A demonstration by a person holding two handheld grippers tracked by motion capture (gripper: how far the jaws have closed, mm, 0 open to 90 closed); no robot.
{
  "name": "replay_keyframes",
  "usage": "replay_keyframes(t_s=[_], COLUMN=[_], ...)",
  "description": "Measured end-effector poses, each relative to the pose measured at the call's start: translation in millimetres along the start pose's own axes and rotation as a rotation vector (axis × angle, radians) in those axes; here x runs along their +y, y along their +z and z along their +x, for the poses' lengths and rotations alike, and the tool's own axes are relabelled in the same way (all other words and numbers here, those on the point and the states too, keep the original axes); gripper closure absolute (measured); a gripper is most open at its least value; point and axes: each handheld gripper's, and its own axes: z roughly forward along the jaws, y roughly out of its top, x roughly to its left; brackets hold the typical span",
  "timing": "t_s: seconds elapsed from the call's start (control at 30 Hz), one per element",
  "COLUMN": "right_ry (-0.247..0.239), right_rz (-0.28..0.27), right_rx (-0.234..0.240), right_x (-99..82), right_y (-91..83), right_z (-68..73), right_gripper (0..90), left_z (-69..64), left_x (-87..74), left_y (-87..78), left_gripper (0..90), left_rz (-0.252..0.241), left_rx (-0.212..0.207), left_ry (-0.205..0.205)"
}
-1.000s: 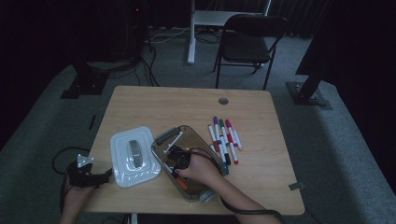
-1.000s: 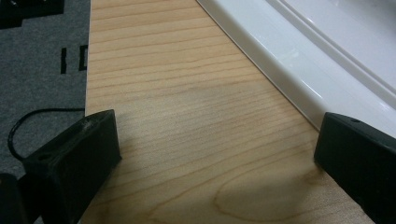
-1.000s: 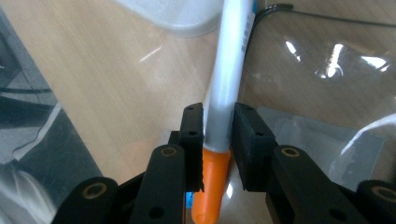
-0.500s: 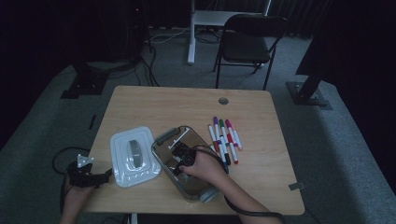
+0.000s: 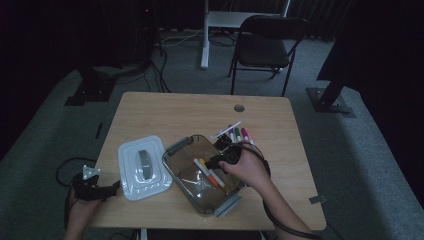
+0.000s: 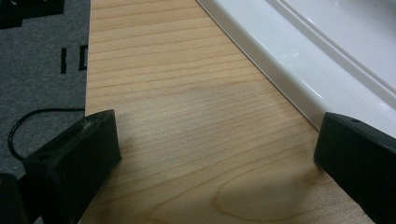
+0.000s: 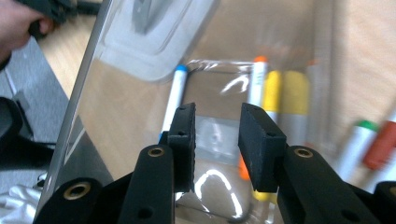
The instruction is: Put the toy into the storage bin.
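Two markers (image 5: 209, 171) side by side in clear box (image 5: 176, 148), long axes diagonal (caps up-left); right hand-held gripper (image 5: 218, 161) slightly spread, just opening, empty

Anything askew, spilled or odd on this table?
One white marker lies crosswise over the tips of the row of markers beside the clear container. Nothing is spilled or damaged.
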Motion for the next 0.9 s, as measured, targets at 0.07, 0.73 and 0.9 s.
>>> replay_keyframes(t_s=[0.07,0.73,0.9], right_ry=[0.014,0.184,0.228], right_rz=[-0.039,-0.131,-0.123], right_rx=[-0.013,-0.265,-0.306], right_x=[-3.5,-43.6,-47.3], right_y=[-13.4,-39.1,-26.2], right_z=[-6.9,-109.4,-137.1], right_gripper=[65.7,63.0,64.5], left_z=[0.0,-0.1,-0.1], left_x=[0.0,0.0,0.0], left_y=[0.0,0.0,-0.1], left_gripper=[0.7,0.7,0.7], left_rz=[0.001,0.001,0.001], left_rx=[0.0,0.0,0.0], left_ry=[0.0,-0.001,0.0])
